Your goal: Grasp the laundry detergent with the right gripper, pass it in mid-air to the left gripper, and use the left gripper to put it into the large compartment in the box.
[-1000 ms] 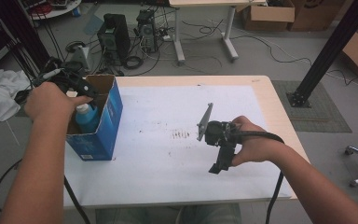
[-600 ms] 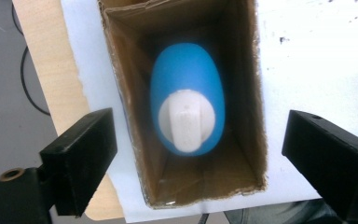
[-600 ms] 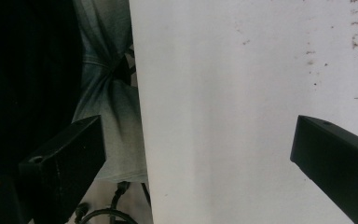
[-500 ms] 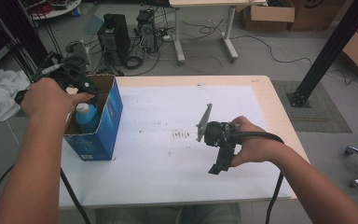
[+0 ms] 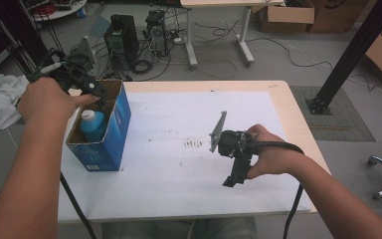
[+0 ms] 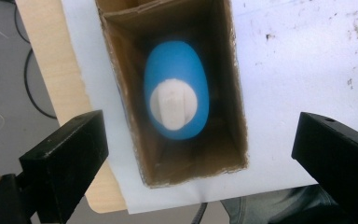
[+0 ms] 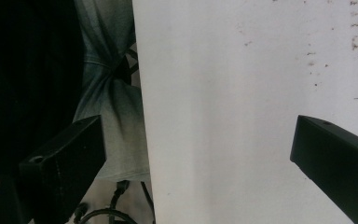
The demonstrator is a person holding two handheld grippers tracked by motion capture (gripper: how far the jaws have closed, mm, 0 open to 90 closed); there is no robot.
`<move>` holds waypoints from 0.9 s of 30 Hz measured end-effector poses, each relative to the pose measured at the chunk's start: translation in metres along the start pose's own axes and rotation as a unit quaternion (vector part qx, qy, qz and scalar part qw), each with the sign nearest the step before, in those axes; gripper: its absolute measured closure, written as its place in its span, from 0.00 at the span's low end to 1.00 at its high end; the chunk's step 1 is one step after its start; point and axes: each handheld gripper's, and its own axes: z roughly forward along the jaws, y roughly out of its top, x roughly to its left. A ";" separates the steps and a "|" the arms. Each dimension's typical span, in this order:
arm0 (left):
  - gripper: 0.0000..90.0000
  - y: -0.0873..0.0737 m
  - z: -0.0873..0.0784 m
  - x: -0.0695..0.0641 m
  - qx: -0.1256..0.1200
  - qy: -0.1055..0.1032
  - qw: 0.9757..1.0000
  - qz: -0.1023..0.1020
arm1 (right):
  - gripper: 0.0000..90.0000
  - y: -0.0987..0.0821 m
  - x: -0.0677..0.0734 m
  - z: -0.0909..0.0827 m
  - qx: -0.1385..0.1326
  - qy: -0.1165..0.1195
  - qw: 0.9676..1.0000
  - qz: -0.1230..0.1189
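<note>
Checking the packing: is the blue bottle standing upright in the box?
Upright. The left gripper view looks straight down on the blue bottle and its white cap, inside the open-topped box.

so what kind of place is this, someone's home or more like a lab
Most likely a lab or workshop, not a home. Desktop computer towers sit on the bare floor among loose cables, cardboard boxes are stacked by the far wall, and a black metal frame post stands beside the table.

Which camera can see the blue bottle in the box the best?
The left gripper view: it looks straight down into the box at the blue bottle and its white cap. The high view shows the bottle small, partly hidden by the box wall.
</note>
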 end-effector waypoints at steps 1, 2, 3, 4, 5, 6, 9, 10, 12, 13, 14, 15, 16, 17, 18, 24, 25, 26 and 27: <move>0.04 0.000 -0.001 0.000 0.000 0.000 1.000 0.001 | 0.04 0.000 0.000 0.000 -0.001 0.001 1.000 0.000; 0.04 0.000 -0.003 -0.001 0.000 0.001 1.000 0.002 | 0.04 -0.001 0.000 -0.001 0.000 -0.001 1.000 0.001; 0.04 0.000 -0.004 -0.002 0.000 0.002 1.000 0.003 | 0.04 -0.001 0.000 -0.001 0.000 -0.001 1.000 0.001; 0.03 0.000 -0.005 -0.003 0.000 0.001 1.000 0.004 | 0.04 -0.001 0.000 -0.001 0.000 0.000 1.000 0.000; 0.01 0.000 -0.006 -0.003 0.000 0.001 1.000 0.006 | 0.04 -0.002 0.001 -0.001 -0.002 -0.001 1.000 0.001; 0.00 0.001 -0.008 -0.005 -0.001 -0.001 1.000 0.011 | 0.04 -0.002 0.001 -0.001 -0.002 -0.001 1.000 0.002; 0.00 0.002 -0.013 -0.009 -0.011 -0.006 1.000 0.023 | 0.04 -0.003 0.000 -0.001 -0.002 0.000 1.000 0.001; 0.00 0.003 -0.015 -0.011 -0.013 -0.007 0.999 0.029 | 0.03 -0.003 0.000 -0.001 -0.002 0.000 1.000 0.002; 0.00 0.004 -0.018 -0.017 -0.018 -0.015 0.999 0.047 | 0.04 -0.004 0.000 0.000 -0.001 0.002 1.000 0.003; 0.00 0.005 -0.020 -0.020 -0.020 -0.019 0.998 0.056 | 0.04 -0.004 0.000 0.000 -0.001 0.001 1.000 0.004; 0.00 0.005 -0.021 -0.024 -0.023 -0.028 0.997 0.073 | 0.04 -0.005 -0.001 0.000 -0.002 0.001 1.000 0.005; 0.00 0.006 -0.022 -0.029 -0.027 -0.040 0.994 0.093 | 0.03 -0.005 -0.001 -0.001 -0.001 -0.001 1.000 0.007; 0.00 0.006 -0.023 -0.034 -0.027 -0.054 0.991 0.117 | 0.03 -0.006 -0.002 -0.001 0.000 -0.003 1.000 0.008; 0.00 0.006 -0.023 -0.039 -0.025 -0.065 0.988 0.141 | 0.03 -0.006 -0.002 -0.002 0.000 -0.004 1.000 0.010; 0.00 0.006 -0.024 -0.044 -0.021 -0.072 0.983 0.169 | 0.03 -0.007 -0.002 -0.003 0.000 -0.004 1.000 0.009; 0.00 0.002 -0.026 -0.076 -0.019 -0.087 0.952 0.293 | 0.03 -0.009 -0.004 -0.007 0.004 -0.007 1.000 0.014; 0.00 0.002 -0.025 -0.080 -0.019 -0.092 0.947 0.308 | 0.03 -0.008 -0.004 -0.007 0.003 -0.007 1.000 0.015; 0.00 0.002 -0.025 -0.085 -0.019 -0.097 0.941 0.325 | 0.03 -0.008 -0.004 -0.008 0.004 -0.006 1.000 0.016; 0.00 0.001 -0.024 -0.088 -0.017 -0.098 0.937 0.336 | 0.03 -0.008 -0.005 -0.008 0.008 -0.008 1.000 0.015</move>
